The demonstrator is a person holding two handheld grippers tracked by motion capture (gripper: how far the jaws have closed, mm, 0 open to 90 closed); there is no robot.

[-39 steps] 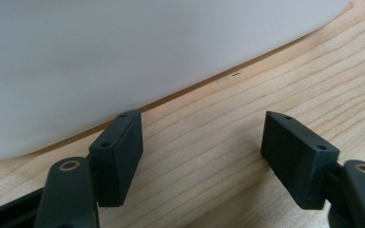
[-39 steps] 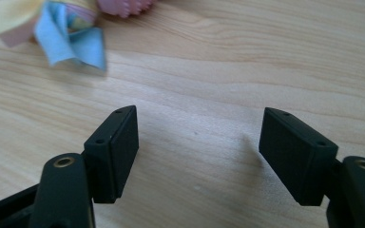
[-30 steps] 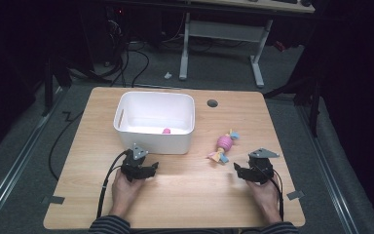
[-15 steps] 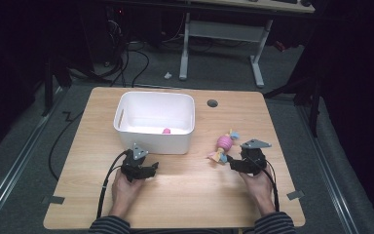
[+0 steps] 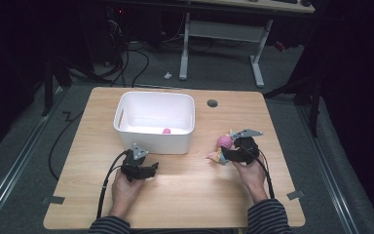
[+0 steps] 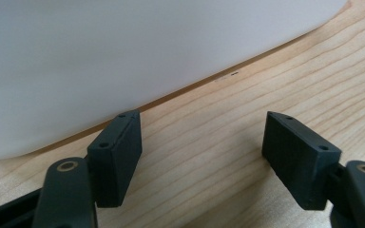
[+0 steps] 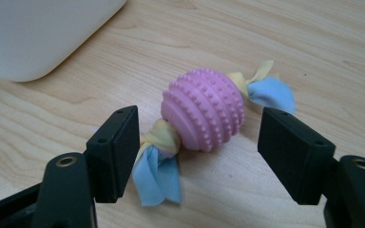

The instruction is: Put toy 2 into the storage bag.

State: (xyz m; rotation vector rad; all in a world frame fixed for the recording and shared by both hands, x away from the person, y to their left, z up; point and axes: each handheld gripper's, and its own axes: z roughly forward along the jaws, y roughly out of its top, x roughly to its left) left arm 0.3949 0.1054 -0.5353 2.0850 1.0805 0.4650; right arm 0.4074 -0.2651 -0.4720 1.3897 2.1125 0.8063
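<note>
A pink knobbly ball toy [image 7: 203, 108] with yellow and blue cloth tails lies on the wooden table [image 5: 195, 195], right of the white bin [image 5: 126, 131]. My right gripper [image 7: 197, 152] stands open around it, one jaw on each side, neither touching the ball. In the high view the toy [image 5: 222, 143] sits just ahead of that gripper [image 5: 228, 154]. My left gripper [image 6: 202, 152] is open and holds nothing, low over the table right in front of the bin's white wall [image 6: 123, 57]; from above that gripper [image 5: 148, 169] is near the bin's front side. A small pink thing [image 5: 166, 130] lies inside the bin.
A round cable hole [image 5: 212, 103] sits in the table behind the toy. Cables [image 5: 106, 187] trail from both grippers toward the front edge. Beyond the table stand a desk frame [image 5: 221, 34] and floor cables.
The right gripper has moved forward and left to the toy, which now lies between its open jaws. The left gripper has stayed in place.
</note>
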